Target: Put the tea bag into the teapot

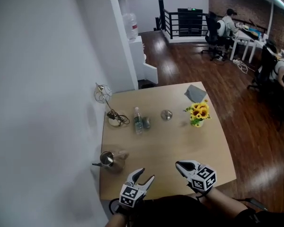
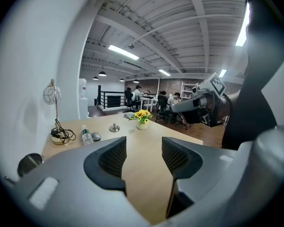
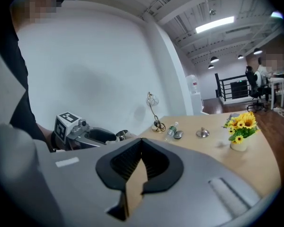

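Teapot (image 1: 106, 159) just beside the open left hand-held gripper (image 1: 147, 175), right hand-held gripper (image 1: 179, 164) closed on nothing, farther right

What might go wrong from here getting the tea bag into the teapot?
1. The teapot stands near the left edge of the table; a bump from the open left gripper might shove it off.
2. What looks like the tea bag beside it seems small and flimsy; the shut right gripper may fumble it.
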`<state>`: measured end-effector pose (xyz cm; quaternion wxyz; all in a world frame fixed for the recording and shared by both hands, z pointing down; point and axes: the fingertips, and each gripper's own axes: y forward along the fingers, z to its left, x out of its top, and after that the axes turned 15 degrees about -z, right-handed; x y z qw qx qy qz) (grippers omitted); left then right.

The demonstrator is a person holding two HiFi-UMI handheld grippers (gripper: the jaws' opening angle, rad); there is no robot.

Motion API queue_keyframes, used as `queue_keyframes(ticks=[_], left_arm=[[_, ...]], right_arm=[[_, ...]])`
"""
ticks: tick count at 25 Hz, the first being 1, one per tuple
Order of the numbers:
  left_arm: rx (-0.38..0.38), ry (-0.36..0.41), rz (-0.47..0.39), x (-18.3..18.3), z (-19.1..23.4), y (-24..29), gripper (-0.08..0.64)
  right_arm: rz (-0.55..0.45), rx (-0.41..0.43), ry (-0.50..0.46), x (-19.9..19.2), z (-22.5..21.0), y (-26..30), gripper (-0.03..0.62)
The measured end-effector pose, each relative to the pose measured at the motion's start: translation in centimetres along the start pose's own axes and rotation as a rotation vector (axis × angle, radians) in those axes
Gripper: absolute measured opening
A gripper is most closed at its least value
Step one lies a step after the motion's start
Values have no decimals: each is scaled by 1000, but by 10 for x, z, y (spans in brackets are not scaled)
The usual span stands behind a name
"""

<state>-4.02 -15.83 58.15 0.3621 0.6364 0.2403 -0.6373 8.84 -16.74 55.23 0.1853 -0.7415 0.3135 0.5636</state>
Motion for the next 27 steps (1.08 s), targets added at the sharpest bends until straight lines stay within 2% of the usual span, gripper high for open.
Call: queue_keyframes(ticks=[11,27], left_arm=[[28,0,3,-3,-13,9,230],[60,10,9,-5,-9,7,230]], right_arm=[[-6,20,14,-4,-15,-19,9],[-2,68,38,-9,-10,-12,9]])
